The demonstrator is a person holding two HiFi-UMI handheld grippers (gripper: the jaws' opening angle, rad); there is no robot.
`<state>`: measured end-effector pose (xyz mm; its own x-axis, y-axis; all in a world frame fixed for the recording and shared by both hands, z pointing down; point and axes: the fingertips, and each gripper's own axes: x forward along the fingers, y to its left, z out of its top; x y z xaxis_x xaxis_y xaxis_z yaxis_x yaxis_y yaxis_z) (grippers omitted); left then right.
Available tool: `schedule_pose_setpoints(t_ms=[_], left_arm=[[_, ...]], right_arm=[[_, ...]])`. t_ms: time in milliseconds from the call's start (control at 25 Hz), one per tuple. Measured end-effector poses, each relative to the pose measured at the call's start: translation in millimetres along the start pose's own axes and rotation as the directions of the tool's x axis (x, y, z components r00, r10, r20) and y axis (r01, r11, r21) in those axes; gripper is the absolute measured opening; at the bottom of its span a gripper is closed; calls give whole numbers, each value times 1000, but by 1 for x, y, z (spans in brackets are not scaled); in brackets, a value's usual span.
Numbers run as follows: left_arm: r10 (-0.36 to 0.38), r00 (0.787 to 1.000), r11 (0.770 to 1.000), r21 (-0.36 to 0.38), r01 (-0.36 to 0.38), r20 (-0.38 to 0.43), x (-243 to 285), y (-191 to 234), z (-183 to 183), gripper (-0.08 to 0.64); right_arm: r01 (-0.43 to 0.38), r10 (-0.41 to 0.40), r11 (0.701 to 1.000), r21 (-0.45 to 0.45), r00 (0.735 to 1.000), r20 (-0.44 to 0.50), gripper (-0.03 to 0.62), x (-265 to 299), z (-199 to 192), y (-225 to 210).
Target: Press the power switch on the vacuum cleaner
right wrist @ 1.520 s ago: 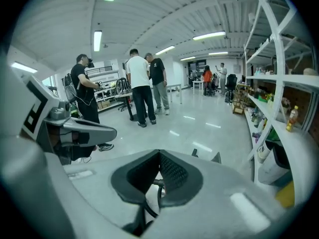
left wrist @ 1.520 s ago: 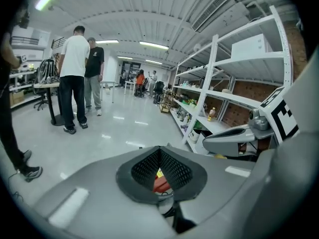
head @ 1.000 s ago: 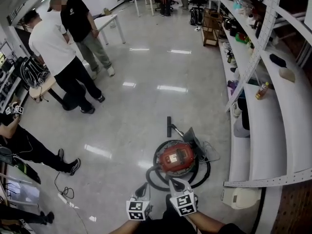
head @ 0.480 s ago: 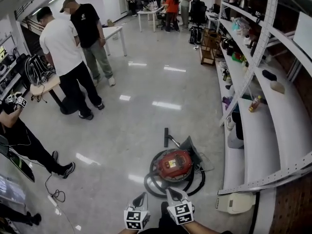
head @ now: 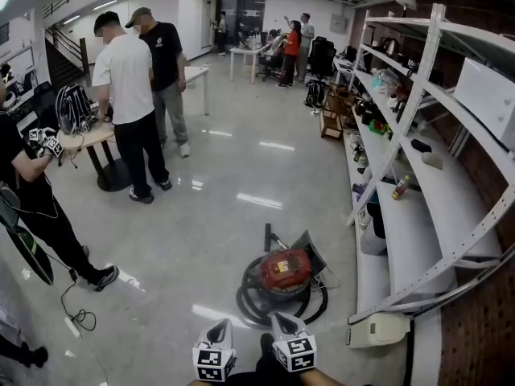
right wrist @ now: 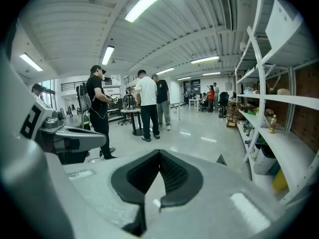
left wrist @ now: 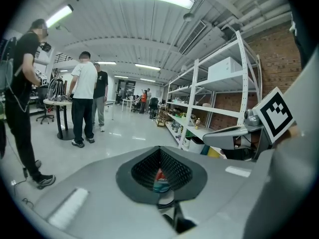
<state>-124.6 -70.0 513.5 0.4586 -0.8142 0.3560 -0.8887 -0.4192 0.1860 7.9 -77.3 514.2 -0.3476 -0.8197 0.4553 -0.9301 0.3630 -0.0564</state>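
On the far left, people stand around a round table (head: 84,139), well apart from your work; they don't bear on the job.

Your left tool (head: 223,325) is held low and close to your body. Its own view shows the jaws closed tip to tip, with nothing gripped. Only a sliver of red and teal shows through the slot behind the tips, and I can't tell what that is.

The vacuum cleaner (head: 283,269) sits on the floor (head: 217,215) just ahead of you. It has a round red body with its black hose (head: 256,302) coiled around it, and it stands close beside the foot of the shelves (head: 418,215). From this height the power switch is too small to pick out.

Your right tool (head: 278,319) is beside the left one and nearer in line with the vacuum cleaner. Its jaws are also closed and empty.

I'd judge you are at the approach step, since neither tool is near the red body yet. Next, step in and bend down until you can find the switch on top. Then bring one closed tip, most likely the right, straight down onto it with a firm, short push. Watch the hose coil underfoot as you move in.
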Motion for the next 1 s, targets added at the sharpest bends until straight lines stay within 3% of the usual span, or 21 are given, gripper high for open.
schedule_pose_setpoints(t_ms=[240,400,760,1000], left_arm=[[-50,999,999,-10,50,9,-69,0,-17,16],[-71,997,996,-43,73,29,-110,-12,-5,17],[-119,992,991,-55,121,38,-149,-45,-35,17],[-121,992,992,-26,122,36,-166,-92,-42,15]], right_arm=[[47,-47,998,33,999,-6,-8,-54,-14,48],[69,-69,997,36,998,8,-8,-89,-9,69],[69,-70,998,8,997,25,-8,-151,-22,96],[63,-63,998,2,997,33,-8,-192,-41,85]])
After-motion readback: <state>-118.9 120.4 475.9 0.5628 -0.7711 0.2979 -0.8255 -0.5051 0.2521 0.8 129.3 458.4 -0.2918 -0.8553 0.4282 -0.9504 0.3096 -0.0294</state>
